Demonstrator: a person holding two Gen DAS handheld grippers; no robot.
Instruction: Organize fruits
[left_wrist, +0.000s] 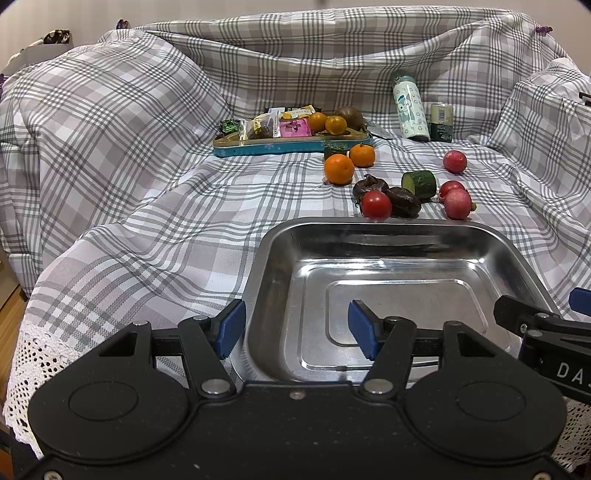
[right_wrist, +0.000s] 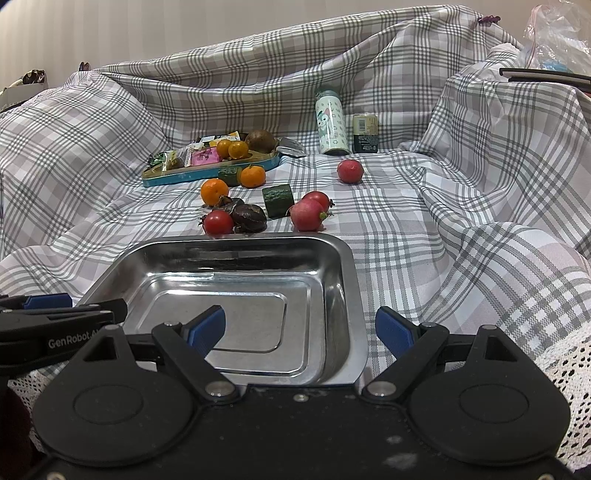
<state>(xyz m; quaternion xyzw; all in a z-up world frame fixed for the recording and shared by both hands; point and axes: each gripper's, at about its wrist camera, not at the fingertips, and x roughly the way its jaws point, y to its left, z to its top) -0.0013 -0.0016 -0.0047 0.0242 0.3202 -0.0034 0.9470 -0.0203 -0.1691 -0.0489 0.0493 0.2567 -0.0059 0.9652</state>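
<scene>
An empty steel tray (left_wrist: 280, 236) (right_wrist: 343, 266) lies at the near edge of the checked cloth. Beyond it lie a red tomato (left_wrist: 376, 204) (right_wrist: 218, 222), two dark wrinkled fruits (left_wrist: 404, 201) (right_wrist: 251, 218), two oranges (left_wrist: 339, 168) (right_wrist: 214, 191), a cucumber piece (left_wrist: 419, 183) (right_wrist: 277, 200) and pink-red fruits (left_wrist: 458, 204) (right_wrist: 306, 217). My left gripper (left_wrist: 297, 328) is open, its jaws straddling the tray's left rim. My right gripper (right_wrist: 299, 328) is open, its jaws straddling the tray's right rim.
A blue tin (left_wrist: 258, 147) (right_wrist: 184, 177) at the back holds snack packets, two small oranges and a brown fruit. A patterned bottle (left_wrist: 410, 107) (right_wrist: 331, 125) and a can (left_wrist: 441, 122) (right_wrist: 365, 133) stand behind. Cloth folds rise on both sides.
</scene>
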